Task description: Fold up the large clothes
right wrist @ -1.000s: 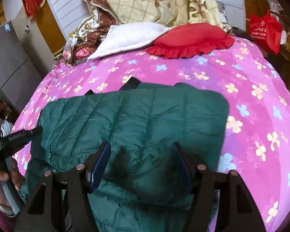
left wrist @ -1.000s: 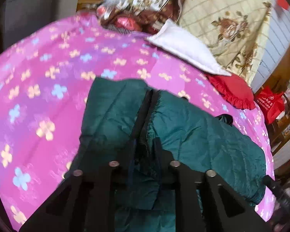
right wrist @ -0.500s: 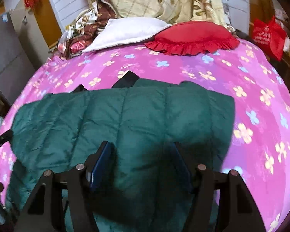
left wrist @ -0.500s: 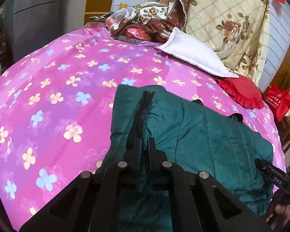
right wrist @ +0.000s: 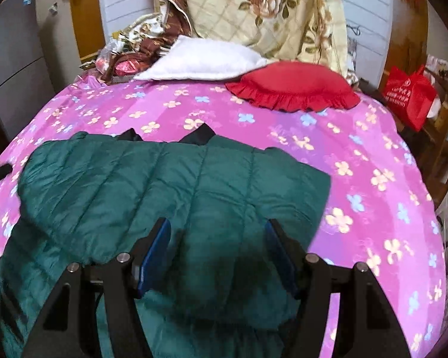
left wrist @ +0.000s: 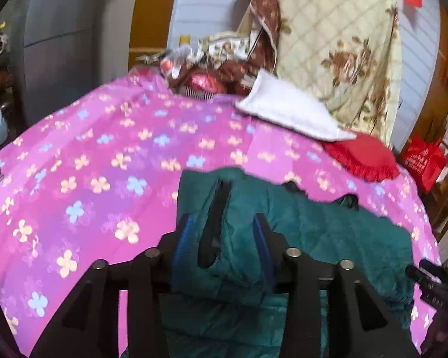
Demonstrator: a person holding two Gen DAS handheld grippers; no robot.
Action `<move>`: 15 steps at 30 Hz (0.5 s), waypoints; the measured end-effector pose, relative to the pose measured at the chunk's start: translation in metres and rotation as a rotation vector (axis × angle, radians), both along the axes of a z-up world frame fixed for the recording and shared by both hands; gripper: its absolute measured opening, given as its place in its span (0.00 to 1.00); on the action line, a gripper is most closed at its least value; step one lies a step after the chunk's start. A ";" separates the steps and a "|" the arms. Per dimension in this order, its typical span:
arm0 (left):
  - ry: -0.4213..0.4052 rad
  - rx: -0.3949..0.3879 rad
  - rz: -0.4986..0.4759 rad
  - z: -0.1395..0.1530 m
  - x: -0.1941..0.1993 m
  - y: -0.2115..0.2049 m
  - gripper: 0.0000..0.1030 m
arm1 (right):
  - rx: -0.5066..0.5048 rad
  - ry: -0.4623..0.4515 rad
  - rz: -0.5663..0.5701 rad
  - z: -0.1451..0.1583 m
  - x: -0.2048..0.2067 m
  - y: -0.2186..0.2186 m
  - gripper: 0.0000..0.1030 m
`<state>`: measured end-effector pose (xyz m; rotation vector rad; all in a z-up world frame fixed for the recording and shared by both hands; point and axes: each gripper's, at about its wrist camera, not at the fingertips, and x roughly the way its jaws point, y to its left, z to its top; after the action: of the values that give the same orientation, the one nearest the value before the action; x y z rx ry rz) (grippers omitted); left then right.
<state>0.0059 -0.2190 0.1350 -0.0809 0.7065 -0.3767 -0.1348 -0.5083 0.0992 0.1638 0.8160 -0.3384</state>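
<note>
Bedroom setting: bed point(right wrist: 373, 149) w/ pink flowered cover carries the work; white pillow point(right wrist: 203, 59), red cushion point(right wrist: 292, 89) and a floral quilt point(right wrist: 271, 9) sit at the head end, well apart from the task item.

Item: green padded jacket point(right wrist: 170, 185), lying at the near edge of the bed, approx. centre, already doubled over once. Its long axis runs across the bed, left to right, parallel to the near edge. Dark zip strip point(left wrist: 215, 217) shows on the left part, running away from the near edge toward the head end.

Left gripper point(left wrist: 222, 238): fingers set wide, straddling the zip strip and a raised ridge of fabric. Nothing clamped; pads look apart from the cloth on both sides, though contact on the near pad can't be confirmed.

Right gripper point(right wrist: 218, 250): fingers wide, directly over the jacket's right part, close above the top layer. No hold.

Key relation: jacket lies straight ahead of and under both sets of fingers; left is nearer the zip-side end, right nearer the opposite end by the bare cover.

Judgement: next fold prob. needs each gripper to pinch its own end; thick slippery padding may slide out of a shallow pinch.
</note>
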 end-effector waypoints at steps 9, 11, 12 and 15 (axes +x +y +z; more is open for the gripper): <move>0.070 0.173 -0.049 -0.047 0.010 -0.046 0.41 | 0.042 0.071 -0.064 -0.028 -0.002 -0.021 0.67; 0.115 0.200 -0.050 -0.063 0.017 -0.052 0.41 | 0.014 0.086 -0.066 -0.039 0.005 -0.024 0.66; 0.135 0.181 -0.050 -0.069 0.019 -0.053 0.41 | 0.005 0.093 -0.064 -0.043 0.008 -0.025 0.66; 0.140 0.158 -0.040 -0.072 0.020 -0.055 0.41 | 0.003 0.105 -0.060 -0.054 0.019 -0.033 0.67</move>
<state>0.0260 -0.2739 0.0631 0.0571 0.8753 -0.3550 -0.1163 -0.5409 0.0451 0.1747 0.9169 -0.4047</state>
